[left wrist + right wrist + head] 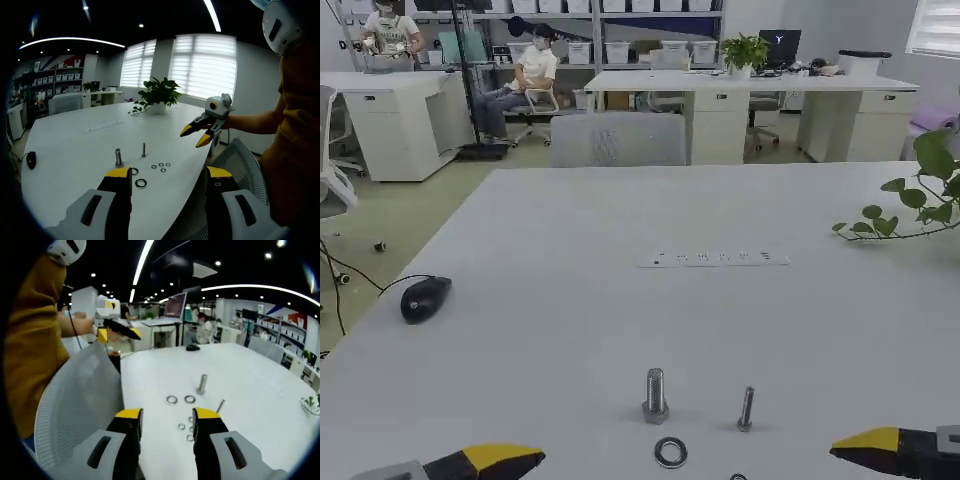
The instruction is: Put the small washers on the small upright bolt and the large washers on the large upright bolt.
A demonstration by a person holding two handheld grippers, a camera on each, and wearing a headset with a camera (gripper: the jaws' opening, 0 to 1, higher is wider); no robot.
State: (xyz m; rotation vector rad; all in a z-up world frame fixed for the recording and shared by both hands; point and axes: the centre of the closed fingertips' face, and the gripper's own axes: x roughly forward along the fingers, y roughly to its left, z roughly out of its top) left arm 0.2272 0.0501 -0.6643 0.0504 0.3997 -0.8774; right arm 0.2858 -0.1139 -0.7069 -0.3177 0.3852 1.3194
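A large upright bolt (655, 395) and a thinner small upright bolt (746, 410) stand near the table's front edge. One large washer (670, 452) lies flat just in front of them. In the left gripper view, two large washers (137, 177) lie by the large bolt (119, 157), and several small washers (161, 166) lie right of them, in front of the small bolt (144, 149). My left gripper (169, 175) is open and empty, short of the table edge. My right gripper (167, 415) is also open and empty, with the washers (181, 400) and large bolt (202, 384) beyond its tips. Both yellow tips, left gripper (510, 460) and right gripper (865, 443), flank the bolts.
A black mouse (425, 297) lies at the table's left, a power strip (715, 259) is set in the middle, and a trailing plant (920, 200) reaches in at the right. A grey mesh chair back (80, 395) stands at the near edge. People sit at far desks.
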